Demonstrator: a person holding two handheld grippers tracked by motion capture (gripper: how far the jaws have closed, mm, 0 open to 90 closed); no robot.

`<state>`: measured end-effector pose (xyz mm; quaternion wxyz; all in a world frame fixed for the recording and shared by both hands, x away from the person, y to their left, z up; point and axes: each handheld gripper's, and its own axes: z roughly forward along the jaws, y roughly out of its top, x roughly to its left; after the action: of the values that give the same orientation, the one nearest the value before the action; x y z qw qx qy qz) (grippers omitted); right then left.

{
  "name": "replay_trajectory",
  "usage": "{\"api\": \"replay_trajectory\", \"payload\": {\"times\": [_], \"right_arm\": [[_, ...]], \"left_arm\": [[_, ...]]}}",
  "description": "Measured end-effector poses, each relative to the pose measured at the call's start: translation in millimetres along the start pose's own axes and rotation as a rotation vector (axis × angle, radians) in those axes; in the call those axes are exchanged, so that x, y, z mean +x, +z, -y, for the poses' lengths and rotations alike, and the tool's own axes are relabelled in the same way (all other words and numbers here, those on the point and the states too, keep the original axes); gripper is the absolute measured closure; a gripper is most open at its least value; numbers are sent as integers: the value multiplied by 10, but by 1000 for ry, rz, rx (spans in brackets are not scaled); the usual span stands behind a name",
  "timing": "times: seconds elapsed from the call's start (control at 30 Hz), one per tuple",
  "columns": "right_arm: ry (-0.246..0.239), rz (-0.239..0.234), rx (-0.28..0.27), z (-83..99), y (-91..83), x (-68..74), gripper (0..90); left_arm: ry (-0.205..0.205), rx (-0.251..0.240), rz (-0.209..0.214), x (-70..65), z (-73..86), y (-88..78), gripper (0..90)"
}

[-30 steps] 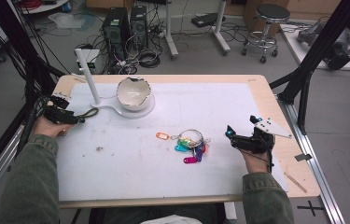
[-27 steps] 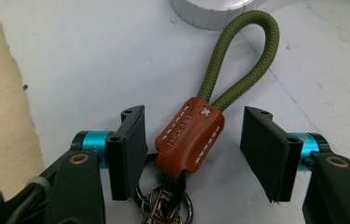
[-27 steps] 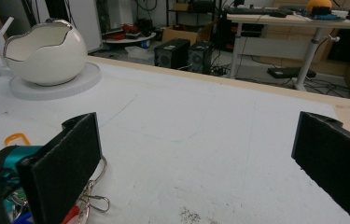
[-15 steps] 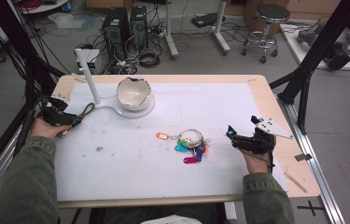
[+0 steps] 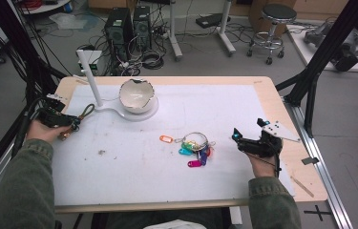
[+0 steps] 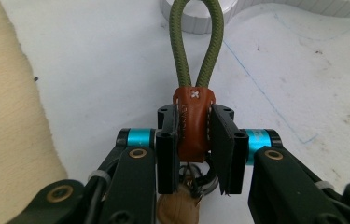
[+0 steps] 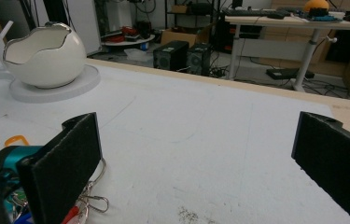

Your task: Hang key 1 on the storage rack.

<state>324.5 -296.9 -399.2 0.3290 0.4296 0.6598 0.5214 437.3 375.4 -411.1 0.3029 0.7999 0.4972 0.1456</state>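
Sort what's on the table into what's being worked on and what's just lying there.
In hand:
- green cord loop with brown leather tab, clamped in the left tool

Lying about:
- bunch of coloured plastic key tags
- white eggshell-shaped bowl
- white stand post

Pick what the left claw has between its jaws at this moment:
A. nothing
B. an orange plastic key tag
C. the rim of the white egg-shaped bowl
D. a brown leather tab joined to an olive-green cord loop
D: in the left gripper view the left claw has its black pads pressed on both sides of the brown leather tab, with the olive-green cord loop rising from the top of the tab.
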Motion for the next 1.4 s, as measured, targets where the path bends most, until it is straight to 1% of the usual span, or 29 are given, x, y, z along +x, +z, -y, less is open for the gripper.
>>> {"api": "replay_trajectory", "payload": {"times": [0.13,0.23,0.27,0.37,0.5,0.6,0.7,0.8,0.83,0.87,0.93,1.0,1.03,1.17,1.23,1.3,1.4], "right_arm": [[-2,-2,-1,-2,-4,0,6],[-1,-5,-2,-2,-6,0,6],[-2,-7,-2,-3,-6,0,6],[-1,-6,0,-2,-5,0,6],[-2,-5,1,-1,-5,-3,5],[1,-5,0,0,-1,-1,5],[-1,-5,-3,0,4,-1,6],[1,-4,0,-1,2,3,5],[9,-5,4,0,-1,9,6],[-1,-5,-3,-1,4,1,6],[1,-6,-3,0,5,0,5],[2,-6,-2,0,4,2,5],[9,-7,4,0,0,9,5],[4,-9,0,-1,3,7,6],[3,-9,1,0,5,7,5],[3,-9,0,-1,4,9,6],[-6,-11,-1,-1,4,11,5]], "left_arm": [[-13,-12,6,-1,-10,-84,725],[-33,-25,0,-2,-20,-132,724],[-29,-20,-4,6,-21,-150,724],[-41,-28,-4,12,-22,-193,725],[-59,-52,-3,19,-27,-270,724],[-79,-81,15,40,-28,-338,725],[-102,-104,9,66,-23,-400,725],[-118,-112,4,95,-10,-457,725],[-121,-116,4,102,-8,-477,725],[-129,-124,6,104,-7,-495,725],[-140,-141,8,110,-8,-531,725],[-146,-144,1,114,-14,-558,725],[-145,-142,-6,112,-23,-569,725],[-147,-145,-6,88,-93,-632,725],[-143,-145,-17,73,-143,-667,725],[-157,-156,-14,68,-187,-705,725],[-159,-163,-29,68,-243,-775,725]]}}
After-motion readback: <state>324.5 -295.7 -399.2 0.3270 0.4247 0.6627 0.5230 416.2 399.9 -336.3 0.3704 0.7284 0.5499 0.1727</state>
